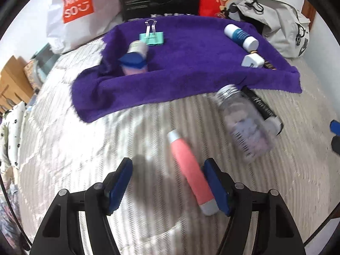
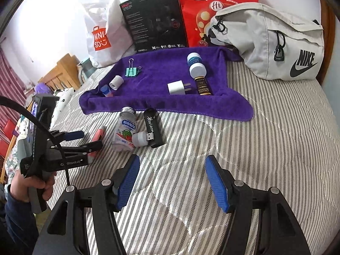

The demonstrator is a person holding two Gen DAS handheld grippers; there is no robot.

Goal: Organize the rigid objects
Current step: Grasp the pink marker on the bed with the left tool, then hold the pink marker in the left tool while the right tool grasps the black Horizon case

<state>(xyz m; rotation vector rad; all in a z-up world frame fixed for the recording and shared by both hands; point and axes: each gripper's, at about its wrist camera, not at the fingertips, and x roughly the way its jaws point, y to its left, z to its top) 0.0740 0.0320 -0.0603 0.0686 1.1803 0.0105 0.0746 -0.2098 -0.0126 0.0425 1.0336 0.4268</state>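
- Left tongs (image 1: 167, 182): spread wide over the striped bed (image 1: 74, 148), pink tube (image 1: 191, 173) lying between the blue pads, close against the right-side one, not clamped.
- Right tongs (image 2: 172, 180): wide apart, nothing between, hovering above bare bed.
- Only in the right wrist view: left tongs from the side, a hand (image 2: 27, 186) gripping the handle, pink tube partly hidden behind the fingers.
- Just beyond: clear candy bottle (image 2: 125, 131) on its side, black lighter (image 2: 153, 127) beside it, small white USB plug (image 2: 141, 138) touching both; blurred in the left wrist view.
- Farther out, on the purple towel (image 1: 180, 74): teal binder clip (image 1: 152, 36), white roll (image 2: 116, 82), white charger (image 2: 177, 88), blue-and-white bottle (image 1: 241, 36), dark gold-labelled bottle (image 2: 203, 86).
- Behind: white shopping bag (image 2: 102, 31), black box (image 2: 153, 19), red bag (image 2: 212, 10), grey backpack (image 2: 276, 42).
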